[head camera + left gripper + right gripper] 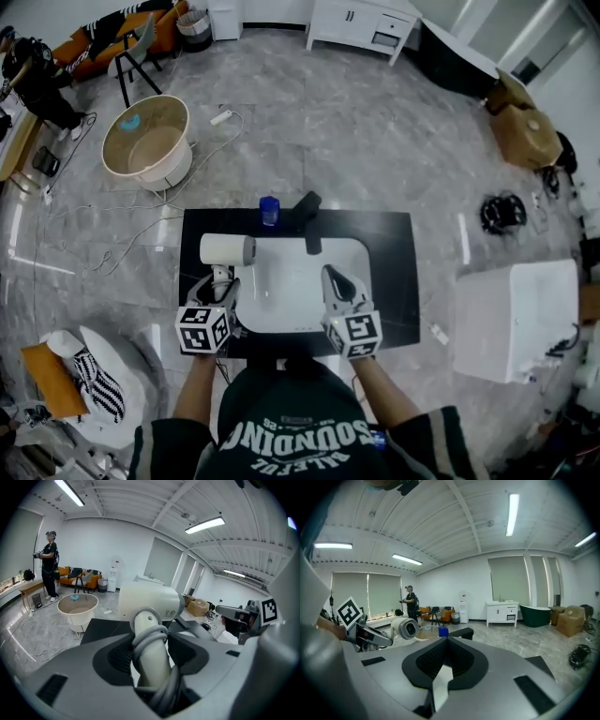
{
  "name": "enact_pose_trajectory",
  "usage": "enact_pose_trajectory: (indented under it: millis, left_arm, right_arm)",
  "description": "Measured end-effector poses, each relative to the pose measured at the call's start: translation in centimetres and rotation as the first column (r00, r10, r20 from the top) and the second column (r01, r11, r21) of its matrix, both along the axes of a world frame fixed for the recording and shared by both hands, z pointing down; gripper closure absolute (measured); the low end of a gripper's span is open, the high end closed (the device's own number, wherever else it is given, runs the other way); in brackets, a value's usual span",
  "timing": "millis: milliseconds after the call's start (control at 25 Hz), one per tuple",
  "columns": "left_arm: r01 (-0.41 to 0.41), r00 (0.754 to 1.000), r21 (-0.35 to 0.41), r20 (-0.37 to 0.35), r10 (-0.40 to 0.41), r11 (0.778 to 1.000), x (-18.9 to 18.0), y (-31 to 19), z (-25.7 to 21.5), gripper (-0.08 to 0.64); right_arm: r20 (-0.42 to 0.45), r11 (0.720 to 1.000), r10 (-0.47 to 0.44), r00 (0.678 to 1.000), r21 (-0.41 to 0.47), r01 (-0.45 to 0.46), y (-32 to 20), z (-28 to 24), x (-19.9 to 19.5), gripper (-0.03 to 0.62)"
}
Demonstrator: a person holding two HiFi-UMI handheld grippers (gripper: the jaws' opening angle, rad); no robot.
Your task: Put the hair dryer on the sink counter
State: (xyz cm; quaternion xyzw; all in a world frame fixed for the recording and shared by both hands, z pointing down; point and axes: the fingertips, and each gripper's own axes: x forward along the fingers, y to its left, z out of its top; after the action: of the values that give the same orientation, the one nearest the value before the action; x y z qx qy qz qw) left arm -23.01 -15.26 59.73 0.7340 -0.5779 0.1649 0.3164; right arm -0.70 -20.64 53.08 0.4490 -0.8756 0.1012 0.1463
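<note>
Head view gives us the black sink counter (394, 281) with its white basin (300, 281) in the middle. A round tub (150, 141) sits on the floor far to the left, well apart from the counter. Over the basin's left edge we see the white hair dryer (228, 249), barrel lying left to right, handle running near toward us. Our left gripper (220, 281) pinches that handle. In the left gripper view the jaws stand wide, and both pads press the handle and the grey cord (150, 637) looped round it. We cannot tell whether the barrel rests on the counter. Our right gripper (339, 286) hovers over the basin's near right part, jaws pressed together on nothing. A black tap (309, 220) stands at the basin's far edge, with a small blue cup (270, 210) just left of it.
</note>
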Motion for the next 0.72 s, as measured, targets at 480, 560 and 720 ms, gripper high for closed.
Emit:
enact_pose_trajectory:
  millis: [480,560,720]
  left_arm:
    - [0.004,1.000,-0.123,-0.003,-0.005,0.992,-2.6,1.2,6.2,0.341]
    - [0.008,1.000,-0.126,0.002,-0.007,0.992,-3.3,0.4,6.7,0.341]
    - [0.006,1.000,-0.135,0.008,-0.005,0.991,-4.3,-1.3,7.7,0.341]
  right_arm:
    - [-0.016,0.998,-0.008,1.000,-0.062,0.007,0.3,2.6,-3.3,0.592]
    - [-0.040,0.997,-0.005,0.999,-0.081,0.001,0.3,3.6,-3.2,0.592]
    - [-0.041,0.995,0.008,0.999,-0.102,-0.012,0.2,4.3,-3.7,0.592]
